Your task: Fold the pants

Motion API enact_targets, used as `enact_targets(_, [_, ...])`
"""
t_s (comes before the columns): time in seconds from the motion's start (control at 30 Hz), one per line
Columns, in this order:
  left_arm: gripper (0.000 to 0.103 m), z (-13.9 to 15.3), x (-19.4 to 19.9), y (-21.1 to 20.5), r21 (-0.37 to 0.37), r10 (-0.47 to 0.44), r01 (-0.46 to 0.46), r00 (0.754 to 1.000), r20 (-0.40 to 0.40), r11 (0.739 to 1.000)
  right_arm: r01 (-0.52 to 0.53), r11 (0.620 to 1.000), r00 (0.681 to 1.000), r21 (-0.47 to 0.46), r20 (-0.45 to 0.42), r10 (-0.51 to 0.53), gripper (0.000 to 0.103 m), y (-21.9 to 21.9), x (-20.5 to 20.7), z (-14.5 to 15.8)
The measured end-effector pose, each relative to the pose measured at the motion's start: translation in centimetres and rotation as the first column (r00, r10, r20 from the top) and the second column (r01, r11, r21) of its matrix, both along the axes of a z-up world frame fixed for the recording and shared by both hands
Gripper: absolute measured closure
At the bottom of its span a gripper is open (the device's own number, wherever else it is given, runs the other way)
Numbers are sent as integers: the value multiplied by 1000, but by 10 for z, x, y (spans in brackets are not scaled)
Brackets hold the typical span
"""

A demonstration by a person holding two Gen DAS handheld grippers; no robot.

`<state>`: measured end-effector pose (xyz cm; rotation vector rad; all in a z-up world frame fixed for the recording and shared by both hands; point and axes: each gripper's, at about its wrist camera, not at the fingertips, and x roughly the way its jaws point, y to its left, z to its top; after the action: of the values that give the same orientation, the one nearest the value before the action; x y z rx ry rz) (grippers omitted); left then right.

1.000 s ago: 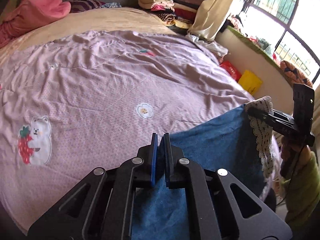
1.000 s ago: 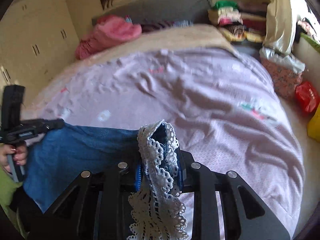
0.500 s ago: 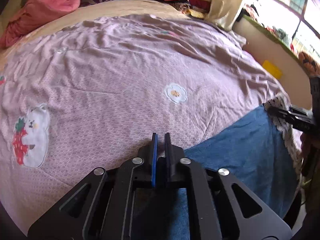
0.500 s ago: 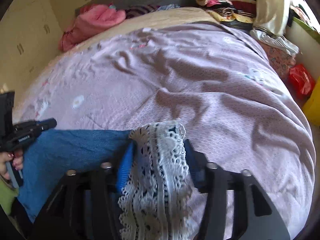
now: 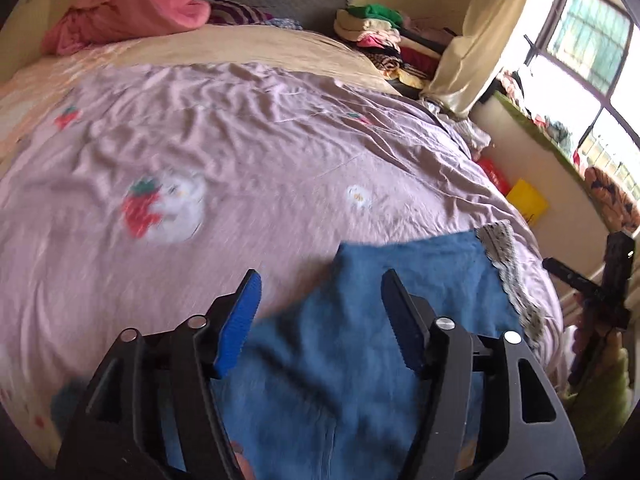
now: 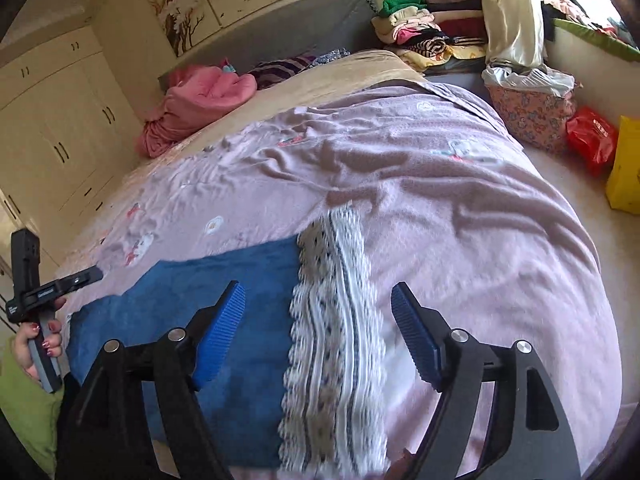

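Blue denim pants (image 5: 344, 364) with a white lace hem (image 5: 506, 276) lie flat on the near edge of the pink quilt. My left gripper (image 5: 320, 300) is open and empty, just above the pants' left part. My right gripper (image 6: 318, 316) is open and empty above the lace hem (image 6: 336, 340), with the denim (image 6: 208, 304) spreading to its left. Each gripper shows in the other's view: the right one (image 5: 592, 284) at the far right, the left one (image 6: 52, 288) at the far left.
The pink quilt (image 5: 240, 152) covers a large bed. A pink blanket heap (image 6: 200, 100) lies by the headboard. Stacked folded clothes (image 6: 420, 28) sit at the bed's far right. A floral basket (image 6: 532, 112), a red bag (image 6: 592, 140) and a yellow bag (image 6: 624, 168) stand on the floor to the right.
Both grippers were shut on the pants and held them up; now both have opened and let go. The pants lie spread on the quilt, and both grippers have pulled back slightly.
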<state>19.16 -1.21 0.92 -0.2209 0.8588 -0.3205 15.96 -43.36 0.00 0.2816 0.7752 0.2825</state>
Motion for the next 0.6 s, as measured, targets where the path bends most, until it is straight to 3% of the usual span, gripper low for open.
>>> enact_targets(0.1, [40,-2,-32,22,-9,23,-23,1000,0,1000,0,1000,1000,20,-15,1,28,-1,-19,-7])
enact_targets(0.27, [34,-5,-78,74,39,165,-165,986,-5,986,17,999,998,36,-55,-15,28,0,-43,-21])
enact_targets(0.37, [20,-14,-102,106,68,326,-323,945,-27,944,62,997,995,55,-78,-58,28,-5,-52,-30])
enact_targets(0.4, [20,-19,-111,113,75,359,-356,933,-30,932,66,996,995,66,-84,-60,28,-6,-55,-32])
enact_targets(0.6, [20,-43,-126,131,27,421,-421,900,-110,907,71,997,993,38,-101,-67,28,-6,-62,-36])
